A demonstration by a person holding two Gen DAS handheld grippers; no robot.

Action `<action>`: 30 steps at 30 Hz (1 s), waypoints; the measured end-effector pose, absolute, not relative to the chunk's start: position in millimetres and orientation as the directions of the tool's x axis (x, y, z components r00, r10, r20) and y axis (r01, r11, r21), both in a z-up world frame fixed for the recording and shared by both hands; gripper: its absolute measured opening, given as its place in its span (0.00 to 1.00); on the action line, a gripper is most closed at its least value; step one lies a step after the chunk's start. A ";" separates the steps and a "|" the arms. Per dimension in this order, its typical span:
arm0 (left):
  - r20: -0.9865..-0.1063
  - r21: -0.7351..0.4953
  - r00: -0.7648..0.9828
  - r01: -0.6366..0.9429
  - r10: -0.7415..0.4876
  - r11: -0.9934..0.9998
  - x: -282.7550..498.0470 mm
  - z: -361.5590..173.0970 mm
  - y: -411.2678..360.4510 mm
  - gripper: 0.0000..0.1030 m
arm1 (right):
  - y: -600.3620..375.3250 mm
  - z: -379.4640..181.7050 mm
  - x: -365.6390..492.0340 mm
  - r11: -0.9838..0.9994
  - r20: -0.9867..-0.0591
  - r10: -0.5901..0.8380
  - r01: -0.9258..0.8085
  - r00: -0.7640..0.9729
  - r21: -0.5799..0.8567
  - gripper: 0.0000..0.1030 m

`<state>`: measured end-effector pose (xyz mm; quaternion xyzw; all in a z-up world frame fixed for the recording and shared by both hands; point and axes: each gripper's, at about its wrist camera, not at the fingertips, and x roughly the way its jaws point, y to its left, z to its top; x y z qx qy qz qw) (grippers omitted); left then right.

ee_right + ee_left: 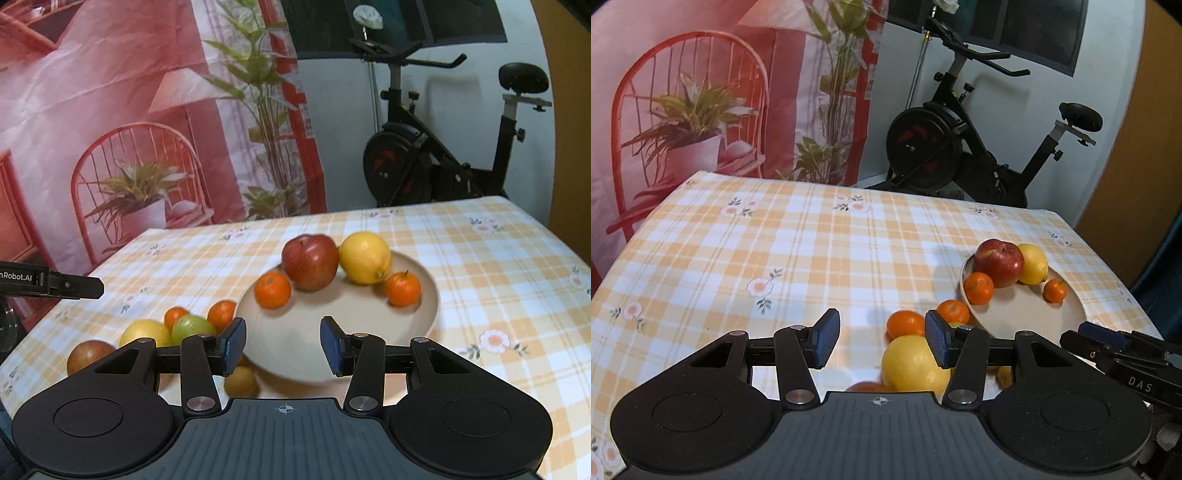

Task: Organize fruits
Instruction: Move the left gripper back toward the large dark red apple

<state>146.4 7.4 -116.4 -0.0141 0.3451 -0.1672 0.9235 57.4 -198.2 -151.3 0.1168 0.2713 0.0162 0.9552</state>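
Observation:
A beige plate (332, 306) holds a red apple (310, 262), a lemon (365, 256) and two mandarins (273, 290). Left of it, loose fruit lies on the checked cloth: a red apple (88, 356), a lemon (146, 332), a green apple (192, 326), mandarins (221, 314) and a small yellow fruit (240, 382). My right gripper (283, 343) hangs open over the plate's near rim, with nothing in it. My left gripper (882, 339) is open above the loose lemon (912, 369) and an orange (905, 323), its pads touching neither. The plate (1027, 314) lies to its right.
The table (775, 240) carries an orange-checked cloth with flowers; its far edge and right edge are in view. Behind it stand an exercise bike (960, 147) and a red printed backdrop (701, 92). A finger of the right gripper (1086, 341) shows at the left view's right side.

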 end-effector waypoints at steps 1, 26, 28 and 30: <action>-0.633 -0.149 0.705 0.295 -0.321 0.944 146.2 -116.7 10.4 0.52 | -196.6 -151.3 56.8 0.973 -0.518 0.095 0.032 0.850 0.231 0.41; -0.708 -0.247 0.641 0.169 -0.297 0.954 150.7 -157.3 65.9 0.51 | -148.8 -154.5 56.6 0.983 -0.602 0.154 -0.060 0.783 0.174 0.41; -0.714 -0.249 0.631 0.175 -0.303 0.953 150.3 -160.3 65.0 0.51 | -147.1 -155.3 56.9 0.983 -0.606 0.159 -0.067 0.779 0.171 0.41; -0.719 -0.246 0.626 0.179 -0.303 0.953 150.1 -161.7 64.2 0.51 | -145.7 -156.2 57.4 0.983 -0.612 0.163 -0.072 0.774 0.170 0.41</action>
